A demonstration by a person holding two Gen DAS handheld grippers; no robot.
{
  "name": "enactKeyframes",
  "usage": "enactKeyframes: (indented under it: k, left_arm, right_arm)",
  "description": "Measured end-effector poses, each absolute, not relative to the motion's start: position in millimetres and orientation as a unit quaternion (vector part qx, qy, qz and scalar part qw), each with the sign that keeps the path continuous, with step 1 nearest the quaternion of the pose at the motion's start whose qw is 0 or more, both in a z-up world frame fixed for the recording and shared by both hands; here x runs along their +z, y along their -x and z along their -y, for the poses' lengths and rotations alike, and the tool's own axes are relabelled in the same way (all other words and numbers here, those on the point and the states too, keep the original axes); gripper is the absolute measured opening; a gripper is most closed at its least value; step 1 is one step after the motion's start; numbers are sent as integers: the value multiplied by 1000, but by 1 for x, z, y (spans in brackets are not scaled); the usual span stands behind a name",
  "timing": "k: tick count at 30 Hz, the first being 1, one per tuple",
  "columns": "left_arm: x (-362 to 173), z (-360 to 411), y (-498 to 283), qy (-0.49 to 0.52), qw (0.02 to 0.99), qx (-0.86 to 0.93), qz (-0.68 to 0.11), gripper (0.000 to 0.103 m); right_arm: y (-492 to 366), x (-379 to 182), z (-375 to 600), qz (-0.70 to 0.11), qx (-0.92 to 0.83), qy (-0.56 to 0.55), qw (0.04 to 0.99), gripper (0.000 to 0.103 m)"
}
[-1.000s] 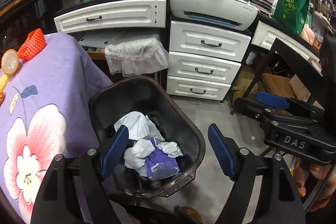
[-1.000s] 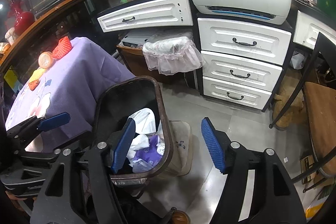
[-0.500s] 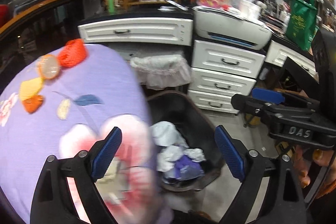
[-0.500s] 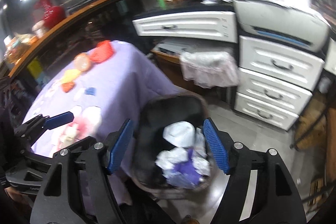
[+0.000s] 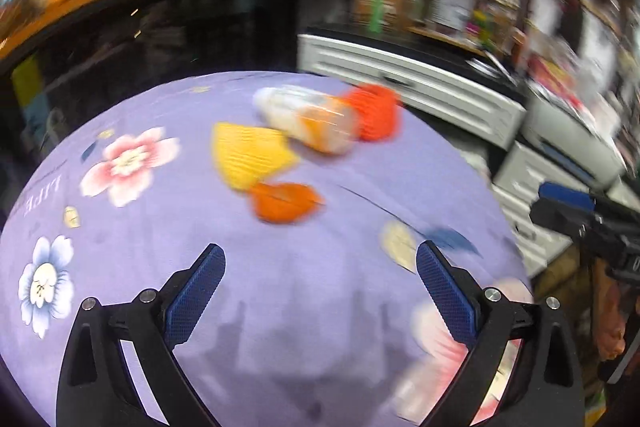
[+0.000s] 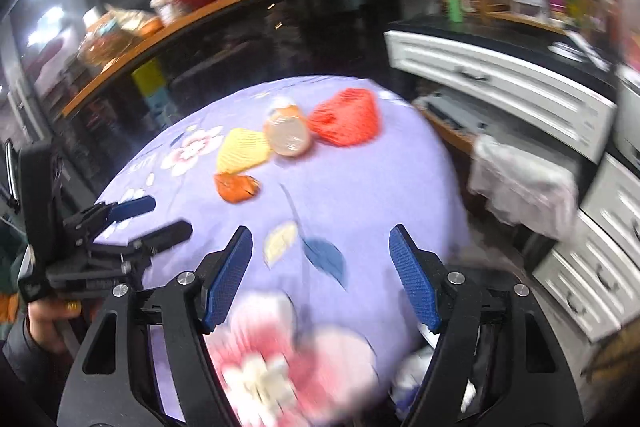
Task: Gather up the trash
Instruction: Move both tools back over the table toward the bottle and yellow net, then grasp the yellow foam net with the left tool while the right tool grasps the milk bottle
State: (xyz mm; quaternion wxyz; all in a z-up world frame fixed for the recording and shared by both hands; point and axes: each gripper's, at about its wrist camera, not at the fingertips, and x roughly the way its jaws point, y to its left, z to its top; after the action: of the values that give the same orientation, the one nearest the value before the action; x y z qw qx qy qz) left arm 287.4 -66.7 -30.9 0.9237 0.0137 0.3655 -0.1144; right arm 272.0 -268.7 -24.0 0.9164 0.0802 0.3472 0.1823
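A table with a purple flowered cloth point(image 5: 160, 227) point(image 6: 360, 187) carries the trash at its far side. There lie a red foam net point(image 5: 374, 113) point(image 6: 346, 123), a clear plastic bottle with an orange label point(image 5: 308, 123) point(image 6: 286, 135), a yellow foam net point(image 5: 250, 155) point(image 6: 242, 149) and an orange scrap point(image 5: 284, 201) point(image 6: 236, 187). My left gripper point(image 5: 319, 247) point(image 6: 172, 215) hovers over the near cloth, its jaws opening with nothing between them. My right gripper point(image 6: 321, 229) is open and empty over the cloth's right part, short of the trash. Both views are blurred.
White drawers point(image 5: 400, 87) point(image 6: 500, 83) and a printer point(image 5: 572, 143) stand to the right behind the table. A white bag-lined bin point(image 6: 524, 187) sits under the drawer unit. A curved wooden counter point(image 6: 240, 11) runs behind. A hand point(image 6: 44, 323) holds the left gripper.
Both grippers swung left and up from over the black bin with crumpled paper to over the purple table. The left jaws spread wider. The bin has dropped out of the left view.
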Motion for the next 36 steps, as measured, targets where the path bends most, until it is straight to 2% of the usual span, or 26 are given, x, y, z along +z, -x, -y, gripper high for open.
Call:
enactKeyframes:
  k: [4, 7, 13, 17, 19, 21, 34, 36]
  left_arm:
    - [-28, 32, -329, 17, 923, -77, -377, 88]
    - [-34, 22, -363, 42, 910, -75, -405, 75]
    - [-56, 24, -419, 56, 884, -91, -455, 65]
    - [-68, 22, -436, 74, 871, -101, -475, 45]
    - [-71, 20, -434, 85, 870, -101, -475, 26]
    - [-68, 18, -430, 98, 873, -106, -465, 16]
    - [-29, -31, -387, 113, 922, -36, -370, 13]
    - [-27, -32, -386, 105, 925, -28, -364, 13]
  right_arm:
    - [-331, -14, 220, -362, 219, -31, 906, 71]
    - [-356, -10, 203, -361, 221, -18, 906, 71]
    - [-387, -8, 188, -362, 218, -3, 906, 71]
    - [-411, -6, 181, -365, 223, 7, 904, 71]
    - [-426, -7, 175, -372, 222, 12, 901, 71]
    - [-441, -11, 167, -384, 224, 20, 896, 71]
    - [-507, -48, 97, -455, 206, 124, 858, 71]
    - [-511, -54, 90, -460, 202, 138, 854, 68]
